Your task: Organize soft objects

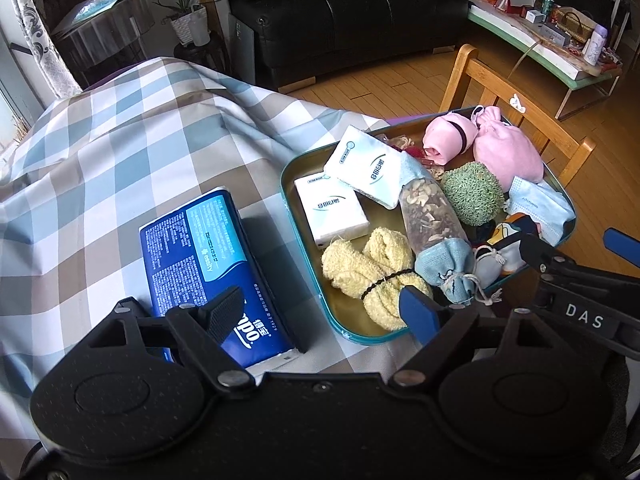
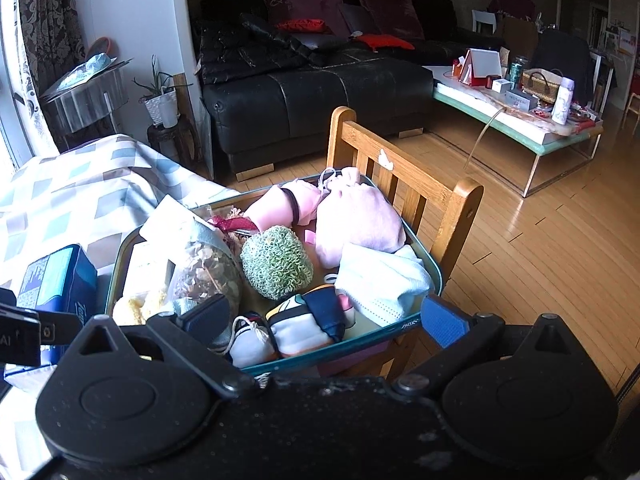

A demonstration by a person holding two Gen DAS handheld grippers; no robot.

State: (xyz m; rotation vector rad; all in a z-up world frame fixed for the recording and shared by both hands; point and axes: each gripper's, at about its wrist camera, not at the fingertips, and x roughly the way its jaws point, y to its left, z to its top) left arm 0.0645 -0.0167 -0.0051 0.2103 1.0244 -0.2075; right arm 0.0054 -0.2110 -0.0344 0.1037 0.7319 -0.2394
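Teal tray on checked bench cloth, crammed with soft goods: two white tissue packs, yellow towel roll, green sponge ball, pink pouch, face mask. Blue tissue pack lies just left of tray. Left gripper jaws apart, empty, at tray's near-left corner. Right gripper jaws apart, empty, over tray's near edge.

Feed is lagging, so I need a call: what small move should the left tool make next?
Probably ease the open left tool down over the yellow terry cloth bundle in the teal tray; it lies just beyond the fingertips, unheld.
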